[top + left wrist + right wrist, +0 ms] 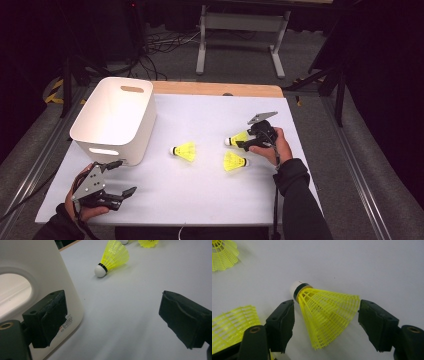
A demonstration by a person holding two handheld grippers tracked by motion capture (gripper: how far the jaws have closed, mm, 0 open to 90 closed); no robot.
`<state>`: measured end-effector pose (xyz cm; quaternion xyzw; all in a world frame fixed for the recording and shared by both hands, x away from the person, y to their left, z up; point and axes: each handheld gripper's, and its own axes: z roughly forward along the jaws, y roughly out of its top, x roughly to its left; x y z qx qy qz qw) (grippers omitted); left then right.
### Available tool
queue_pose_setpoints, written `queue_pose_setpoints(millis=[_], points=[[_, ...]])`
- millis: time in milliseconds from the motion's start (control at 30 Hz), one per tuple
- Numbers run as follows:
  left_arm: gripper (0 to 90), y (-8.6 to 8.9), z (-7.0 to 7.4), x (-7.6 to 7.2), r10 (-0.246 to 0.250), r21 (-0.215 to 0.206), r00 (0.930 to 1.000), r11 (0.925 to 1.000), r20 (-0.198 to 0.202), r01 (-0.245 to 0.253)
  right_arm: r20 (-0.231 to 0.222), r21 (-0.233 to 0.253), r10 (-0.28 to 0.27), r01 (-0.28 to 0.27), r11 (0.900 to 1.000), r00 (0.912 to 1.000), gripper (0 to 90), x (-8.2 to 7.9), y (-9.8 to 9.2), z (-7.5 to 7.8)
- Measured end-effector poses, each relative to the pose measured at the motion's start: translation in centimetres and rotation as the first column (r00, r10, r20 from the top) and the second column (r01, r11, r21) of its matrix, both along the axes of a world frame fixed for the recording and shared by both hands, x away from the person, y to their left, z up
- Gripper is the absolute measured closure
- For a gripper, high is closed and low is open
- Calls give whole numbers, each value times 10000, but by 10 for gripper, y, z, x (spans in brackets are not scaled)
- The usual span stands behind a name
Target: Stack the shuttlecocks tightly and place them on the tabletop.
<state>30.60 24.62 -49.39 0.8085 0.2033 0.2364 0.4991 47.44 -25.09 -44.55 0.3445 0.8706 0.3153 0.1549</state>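
Black jaws of left gripper [116, 178] spread wide, nothing between them, low over white table top [200, 200] at near left corner. Left hand [80, 207] wrapped round gripper body, grey three-cornered plate on top. In left gripper view: one jaw just beside near wall of white bin [37, 277], contact not certain; other jaw over bare table; bin's oval handle cut-out just above first jaw.

Right gripper [245, 140] farther in, right of centre, held by right hand [272, 145], dark sleeve trailing to near edge. Jaws apart, straddling skirt of yellow shuttlecock [324, 312]: left jaw close against skirt near white cork, right jaw just clear of skirt's wide rim. Not clamped. Shuttlecock on its side on table, cork pointing away from gripper; same one at [237, 138].

Second shuttlecock [234, 161] lying just nearer than right gripper, cork to the right. Third shuttlecock [184, 151] at table centre, on its side, cork to the left, well apart from the other two; seen also from left gripper at [112, 257].

White bin [115, 117] at left side of table, upright, open top, nothing visible inside from above. Bare wooden strip [215, 89] along far table edge.
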Motion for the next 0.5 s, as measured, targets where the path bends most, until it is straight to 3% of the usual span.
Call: queue_pose_setpoints(millis=[200,300,400,433,500], points=[[89,0,1,-1,19,-44,10000,10000,18,-19,-144,239,52,-48,9997,9999,412,-12,-5,3],[89,-1,1,0,15,-30,10000,10000,10,-15,-320,563,190,-171,9983,9993,594,-18,-11,3],[89,-1,1,0,2,2,10000,10000,36,-2,-433,664,316,-286,9974,9986,668,-18,-12,2],[90,-1,1,0,9,7,10000,10000,43,-9,-460,678,419,-387,9969,9981,755,-18,-12,2],[90,-1,1,0,3,13,10000,10000,29,-3,-449,676,423,-392,9969,9981,777,-18,-11,3]])
